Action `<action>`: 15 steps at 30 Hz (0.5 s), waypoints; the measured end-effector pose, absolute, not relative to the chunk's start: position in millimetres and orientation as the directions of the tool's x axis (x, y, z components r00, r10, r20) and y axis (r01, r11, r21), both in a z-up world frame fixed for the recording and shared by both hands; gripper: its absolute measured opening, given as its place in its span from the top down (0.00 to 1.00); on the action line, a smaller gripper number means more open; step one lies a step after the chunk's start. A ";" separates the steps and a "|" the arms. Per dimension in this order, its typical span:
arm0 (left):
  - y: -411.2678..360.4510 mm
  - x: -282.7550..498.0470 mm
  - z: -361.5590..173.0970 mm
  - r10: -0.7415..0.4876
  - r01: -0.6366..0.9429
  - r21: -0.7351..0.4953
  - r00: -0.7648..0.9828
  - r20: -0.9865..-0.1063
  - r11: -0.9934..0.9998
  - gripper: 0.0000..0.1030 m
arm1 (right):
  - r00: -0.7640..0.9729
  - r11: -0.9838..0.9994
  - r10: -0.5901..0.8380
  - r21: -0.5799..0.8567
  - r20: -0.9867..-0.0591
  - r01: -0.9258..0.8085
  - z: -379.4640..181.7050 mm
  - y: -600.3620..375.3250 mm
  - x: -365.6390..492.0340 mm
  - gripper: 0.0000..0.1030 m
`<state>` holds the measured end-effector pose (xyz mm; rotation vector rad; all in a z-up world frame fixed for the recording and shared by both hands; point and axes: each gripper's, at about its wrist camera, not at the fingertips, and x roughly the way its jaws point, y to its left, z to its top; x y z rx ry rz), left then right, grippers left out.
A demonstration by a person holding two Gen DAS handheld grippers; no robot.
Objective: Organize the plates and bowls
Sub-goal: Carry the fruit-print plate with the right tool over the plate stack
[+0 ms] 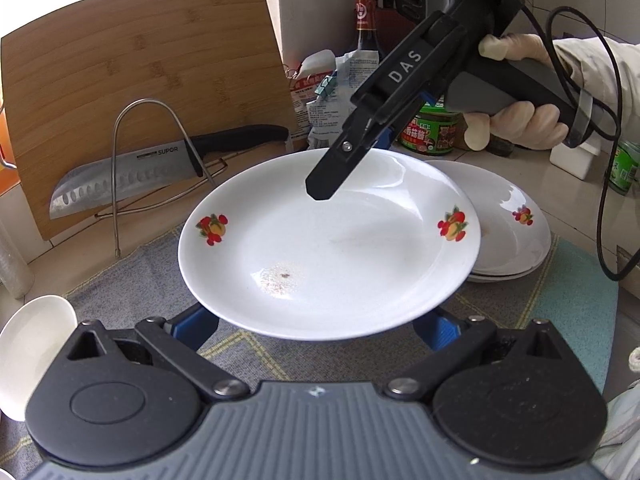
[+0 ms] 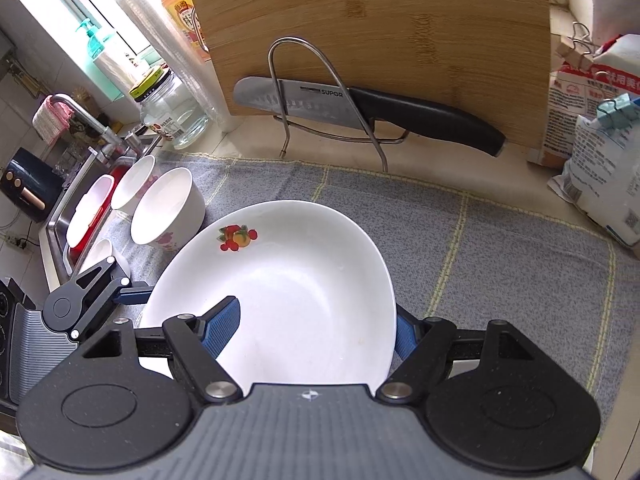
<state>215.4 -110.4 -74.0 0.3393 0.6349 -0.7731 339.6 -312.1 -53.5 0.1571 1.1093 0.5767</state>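
A white plate (image 1: 328, 248) hangs above the grey mat (image 1: 140, 264), right tongs (image 1: 340, 168) clamped on its far rim.

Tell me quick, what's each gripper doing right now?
Left gripper: cannot be told; its fingers sit under the plate.
Right gripper: shut on the same plate's rim.

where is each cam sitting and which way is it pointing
Left wrist: sits on the left gripper, looking down and forward across the plate to the cutting board; shows its own jaws under the plate's near rim, plus the right gripper and a gloved hand.
Right wrist: sits on the right gripper, looking down at the same plate towards the bowls; its jaws straddle the rim, the left gripper at left.
Shared: plate, board, knife, grey mat.
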 end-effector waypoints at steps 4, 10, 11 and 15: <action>-120.8 214.4 -71.9 -0.563 0.764 0.061 0.524 -0.640 0.642 0.01 | 0.345 0.859 0.496 0.393 -0.797 -0.326 -50.2 -324.8 329.3 0.21; -140.1 211.2 -70.7 -0.602 0.809 0.062 0.484 -0.636 0.585 0.01 | 0.390 0.886 0.460 0.383 -0.798 -0.262 -46.6 -349.3 310.6 0.21; -143.2 210.0 -70.9 -0.608 0.815 0.062 0.477 -0.635 0.575 0.01 | 0.395 0.889 0.455 0.382 -0.798 -0.252 -46.3 -352.5 308.0 0.21; -156.2 204.8 -72.2 -0.630 0.842 0.062 0.447 -0.635 0.535 0.01 | 0.418 0.903 0.429 0.377 -0.801 -0.204 -46.2 -368.2 293.4 0.21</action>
